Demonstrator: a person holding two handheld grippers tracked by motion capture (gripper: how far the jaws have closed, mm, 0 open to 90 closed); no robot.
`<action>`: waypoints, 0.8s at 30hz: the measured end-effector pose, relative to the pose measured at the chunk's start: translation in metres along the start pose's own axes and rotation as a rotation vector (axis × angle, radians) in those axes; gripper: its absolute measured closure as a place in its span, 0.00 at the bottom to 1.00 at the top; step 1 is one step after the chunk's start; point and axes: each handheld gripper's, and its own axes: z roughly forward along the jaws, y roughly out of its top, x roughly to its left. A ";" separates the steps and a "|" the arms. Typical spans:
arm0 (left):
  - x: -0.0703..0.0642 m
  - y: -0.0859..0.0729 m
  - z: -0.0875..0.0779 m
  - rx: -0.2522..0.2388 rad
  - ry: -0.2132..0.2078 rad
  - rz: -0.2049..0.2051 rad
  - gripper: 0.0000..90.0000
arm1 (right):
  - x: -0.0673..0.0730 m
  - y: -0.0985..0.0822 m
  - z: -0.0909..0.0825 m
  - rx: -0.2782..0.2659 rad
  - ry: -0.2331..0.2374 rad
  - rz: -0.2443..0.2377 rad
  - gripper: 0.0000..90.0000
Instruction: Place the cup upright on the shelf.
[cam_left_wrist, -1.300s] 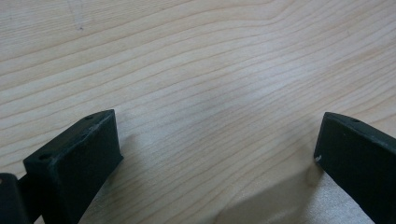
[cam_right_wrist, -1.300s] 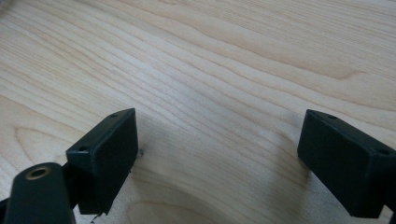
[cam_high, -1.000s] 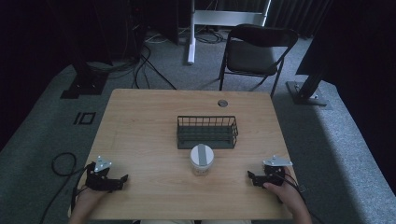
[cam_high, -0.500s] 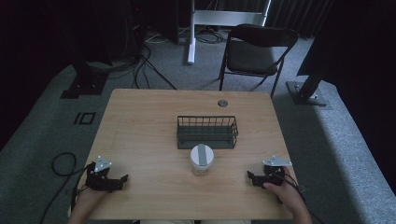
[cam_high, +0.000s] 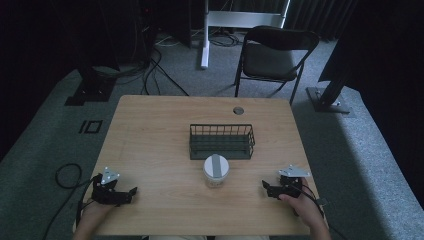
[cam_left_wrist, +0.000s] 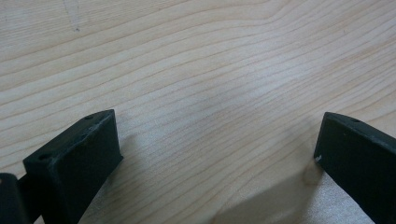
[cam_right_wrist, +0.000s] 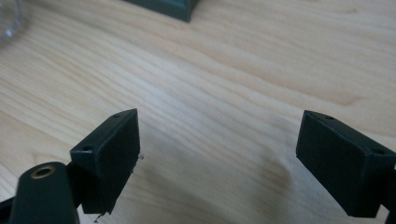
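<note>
A clear jar with a white lid stands on the wooden table just in front of a dark wire basket. My left gripper rests at the near left of the table, open, with bare wood between its jaws. My right gripper lies at the near right, held by a hand, also open over bare wood. In the right gripper view a corner of the basket and the glass edge of the jar show at the top.
A small round grommet sits near the table's far edge. A black folding chair stands behind the table, with cables and stand bases on the grey carpet around it.
</note>
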 end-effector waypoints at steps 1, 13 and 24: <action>0.000 0.000 0.000 0.000 0.000 0.000 0.01 | 0.000 0.000 0.000 0.000 0.000 0.000 0.15; 0.000 0.000 0.000 0.002 0.000 0.000 0.01 | 0.015 0.011 -0.002 -0.018 0.045 -0.045 0.15; 0.000 0.000 0.000 0.000 0.000 0.000 0.01 | 0.032 0.017 0.001 -0.045 0.115 -0.075 0.15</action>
